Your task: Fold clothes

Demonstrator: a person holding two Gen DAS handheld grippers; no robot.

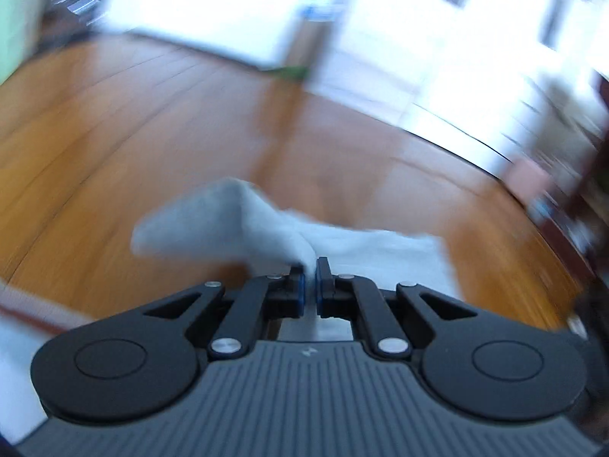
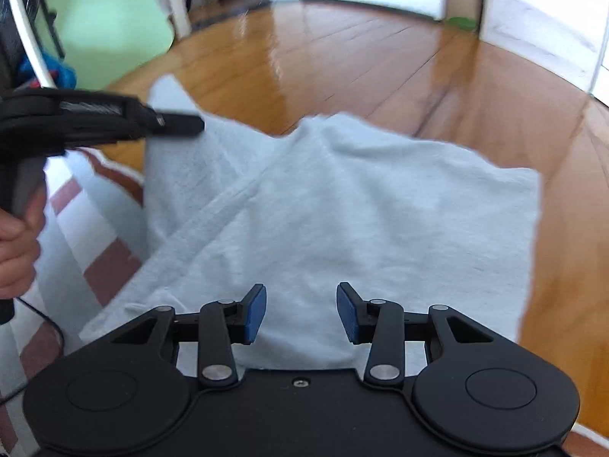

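My left gripper (image 1: 311, 280) is pinched on a bunched fold of the pale grey garment (image 2: 342, 205), the blue pads (image 1: 302, 293) nearly meeting with cloth between them. My right gripper (image 2: 301, 314) hangs over the garment's near part with its fingers spread apart and nothing between them. The garment lies partly on a red-and-white striped mat (image 2: 95, 262) and partly on the wooden floor (image 2: 342, 57), with a sleeve raised on its far left side. My left hand (image 2: 17, 243) grips the handle just left of the garment, and a thin black cable (image 2: 45, 320) trails below it over the mat. Beyond the garment the glossy boards run to a green wall (image 2: 102, 19) and white doors. A small green object (image 2: 462, 23) sits far behind, too blurred to name. I can read no writing.
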